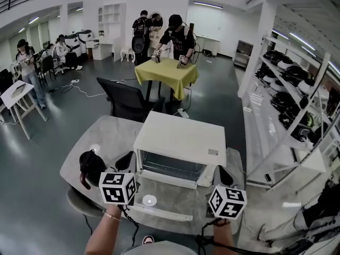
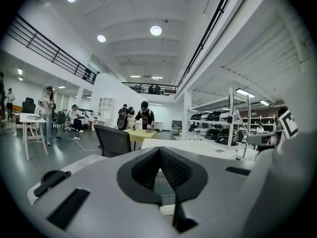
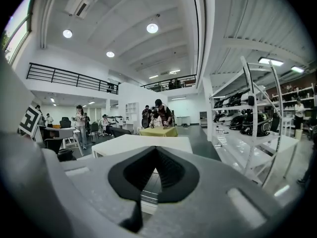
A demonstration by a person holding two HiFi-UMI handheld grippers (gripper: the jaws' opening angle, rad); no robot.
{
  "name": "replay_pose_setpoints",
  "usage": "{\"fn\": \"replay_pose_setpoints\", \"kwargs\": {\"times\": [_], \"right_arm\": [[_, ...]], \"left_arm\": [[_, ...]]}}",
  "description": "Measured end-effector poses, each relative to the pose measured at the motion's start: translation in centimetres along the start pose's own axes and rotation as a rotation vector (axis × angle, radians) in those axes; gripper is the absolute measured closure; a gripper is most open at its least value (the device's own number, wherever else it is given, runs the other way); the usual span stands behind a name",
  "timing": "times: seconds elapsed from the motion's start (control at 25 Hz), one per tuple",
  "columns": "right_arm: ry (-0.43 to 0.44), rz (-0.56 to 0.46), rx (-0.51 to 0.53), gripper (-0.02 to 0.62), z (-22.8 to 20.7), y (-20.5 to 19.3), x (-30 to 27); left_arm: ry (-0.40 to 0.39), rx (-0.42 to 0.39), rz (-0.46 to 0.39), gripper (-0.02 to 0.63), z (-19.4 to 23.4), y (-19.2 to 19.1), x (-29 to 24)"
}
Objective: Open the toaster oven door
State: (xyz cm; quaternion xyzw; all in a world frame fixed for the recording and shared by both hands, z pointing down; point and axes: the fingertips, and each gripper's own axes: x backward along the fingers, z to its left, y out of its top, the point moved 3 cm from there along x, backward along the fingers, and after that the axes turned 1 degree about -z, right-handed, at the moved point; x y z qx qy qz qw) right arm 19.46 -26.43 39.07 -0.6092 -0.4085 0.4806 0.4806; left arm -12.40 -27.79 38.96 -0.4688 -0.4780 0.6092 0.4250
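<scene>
The toaster oven [image 1: 180,139] stands on the grey table [image 1: 106,134], its door [image 1: 170,195] folded down flat toward the person, between the two grippers. The left gripper [image 2: 159,149] is clenched, pads tip to tip with nothing between them; the right gripper [image 3: 155,149] is likewise clenched and empty. In the head view the marker cubes [image 1: 118,187] cover most of both jaws. A dark object [image 1: 89,166] left of the oven cannot be identified; the forearms [image 1: 106,232] are cut off at the lower edge
</scene>
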Motion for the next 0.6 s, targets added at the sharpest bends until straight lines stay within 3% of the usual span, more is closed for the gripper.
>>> {"fn": "replay_pose_setpoints", "kwargs": {"times": [0.6], "right_arm": [[-0.015, 0.026, -0.024, 0.591, -0.1, -1.2, 0.9]], "left_arm": [[-0.001, 0.03, 0.022, 0.601, 0.4, -1.3, 0.3]]}}
